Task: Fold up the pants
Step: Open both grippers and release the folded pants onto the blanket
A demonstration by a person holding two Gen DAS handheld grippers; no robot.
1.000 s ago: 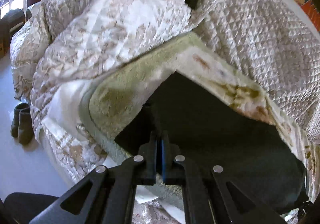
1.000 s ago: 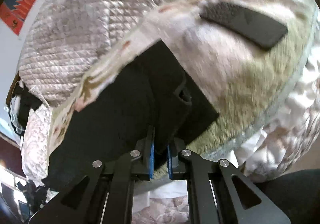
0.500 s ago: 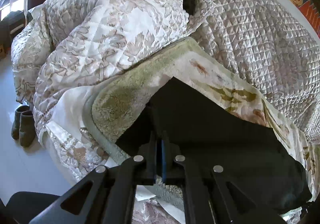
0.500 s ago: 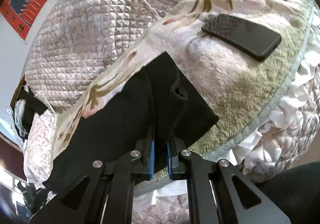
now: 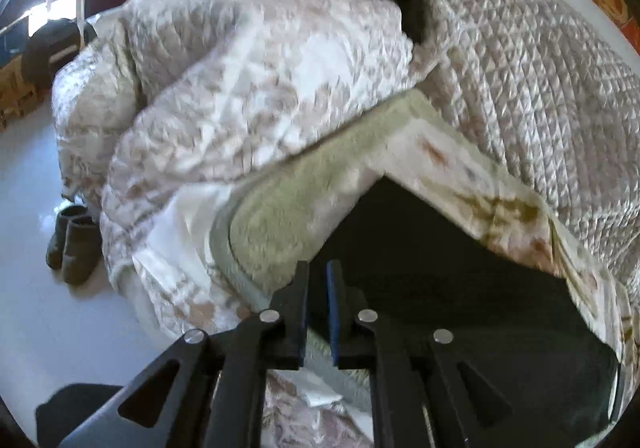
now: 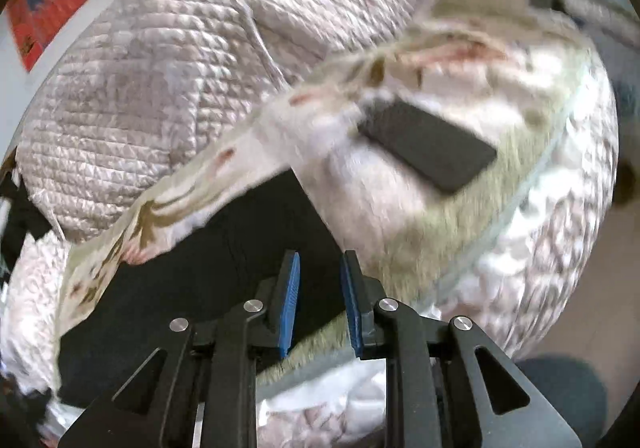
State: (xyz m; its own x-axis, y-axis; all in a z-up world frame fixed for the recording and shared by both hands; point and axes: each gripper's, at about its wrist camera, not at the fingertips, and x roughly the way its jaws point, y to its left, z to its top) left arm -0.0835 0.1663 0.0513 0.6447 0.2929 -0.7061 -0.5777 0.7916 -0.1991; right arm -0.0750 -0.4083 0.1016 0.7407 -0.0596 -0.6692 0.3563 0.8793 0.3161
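On the left, the left gripper (image 5: 317,312) is letting go: its jaws are opening, a narrow slot shows between the blue pads, and I see no cloth pinched there. Just ahead of it the black pants (image 5: 440,288) lie flat on the green fleece blanket (image 5: 280,219) that covers the bed, their near corner right by the fingertips. Beyond the blanket a quilted bedspread (image 5: 540,95) rises in a heap, and a pair of dark slippers (image 5: 74,244) stands on the floor well to the left.

Moving right, the right gripper (image 6: 318,302) is also opening, wider than the other, with nothing pressed between its pads; the pants (image 6: 192,288) spread away under and to the left of it. A black phone (image 6: 428,145) rests on the blanket further right, clear of the cloth.

To my eye this is the release after a fold. The best way to do it is to let both sets of fingers open fully before lifting, so no edge drags up and spoils the crease, and to rise straight off the fabric. The next grasp should take the folded edge evenly at both corners, well away from the phone.
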